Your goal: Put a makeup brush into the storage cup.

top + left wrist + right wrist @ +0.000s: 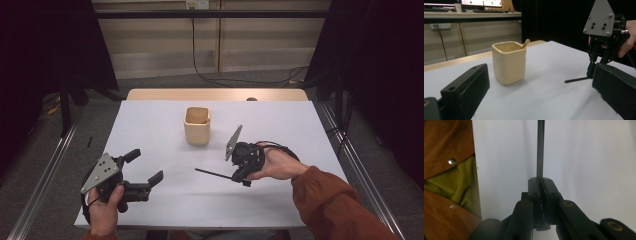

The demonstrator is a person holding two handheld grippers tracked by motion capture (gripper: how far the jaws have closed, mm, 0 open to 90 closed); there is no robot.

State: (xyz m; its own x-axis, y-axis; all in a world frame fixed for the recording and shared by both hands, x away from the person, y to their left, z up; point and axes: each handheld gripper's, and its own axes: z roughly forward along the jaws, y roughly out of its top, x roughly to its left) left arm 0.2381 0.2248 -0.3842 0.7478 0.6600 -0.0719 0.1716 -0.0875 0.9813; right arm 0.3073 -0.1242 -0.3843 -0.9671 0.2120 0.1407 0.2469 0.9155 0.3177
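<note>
1. At the left of the high view, the left gripper (145, 167) is seen low over the near-left part of the white worktop (150, 125). Its jaws are spread wide and nothing is between them.

2. In the middle of the worktop a cream square cup (197, 126) is standing upright. In the left gripper view a wooden stick (525, 43) is seen leaning inside the cup, at its far corner.

3. Between the cup and the right gripper, a thin black rod (212, 173) is held out just over the worktop. Its long axis is almost level and runs across the table; its free end points to the left, toward the left gripper.

4. At the right, the right gripper (243, 177) is held in the right hand (276, 162). Its jaws are pressed together on the rod, which is seen in the right gripper view as a dark shaft (540, 150) coming straight out from between them.

5. The cup lies up and to the left from the pinched end, near but apart from it. It is judged that the rod must be lifted and tipped upright before it can be put into the cup, and that the right hand is the nearer one for this.
</note>
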